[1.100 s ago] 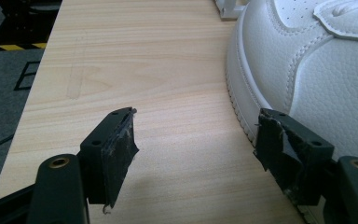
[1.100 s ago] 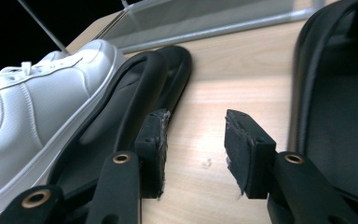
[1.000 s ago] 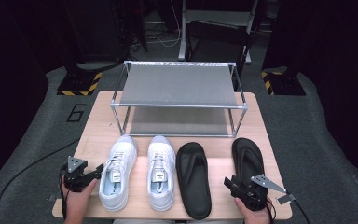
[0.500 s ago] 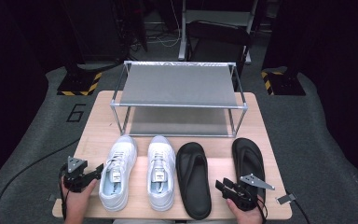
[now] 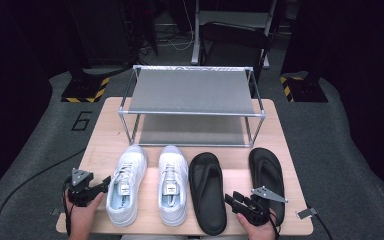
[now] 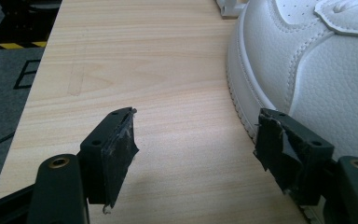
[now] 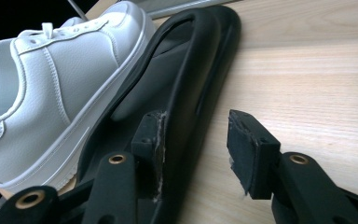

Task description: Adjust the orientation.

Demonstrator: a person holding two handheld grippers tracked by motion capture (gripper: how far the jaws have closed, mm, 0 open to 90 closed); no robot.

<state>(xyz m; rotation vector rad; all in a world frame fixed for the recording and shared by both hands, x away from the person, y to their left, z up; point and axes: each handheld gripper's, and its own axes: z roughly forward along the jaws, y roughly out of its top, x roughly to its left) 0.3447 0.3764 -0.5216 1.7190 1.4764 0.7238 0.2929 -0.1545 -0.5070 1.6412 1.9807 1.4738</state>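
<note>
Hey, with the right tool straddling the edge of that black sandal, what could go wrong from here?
The right tool has been opening, its jaws astride the inner black sandal's thin rim without pressing it. Closing on so narrow an edge, it may slip off, or the soft sandal may flop when lifted.

The white sneaker lies right beside that sandal, so a lift could nudge it.

The left tool stands open close to the other white sneaker; its far jaw might bump the sole.

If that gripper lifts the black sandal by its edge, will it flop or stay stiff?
The left black sandal looks thin and rubbery, so it would probably sag away from the right gripper. It seems light. Its matte surface likely grips the pads well.
</note>
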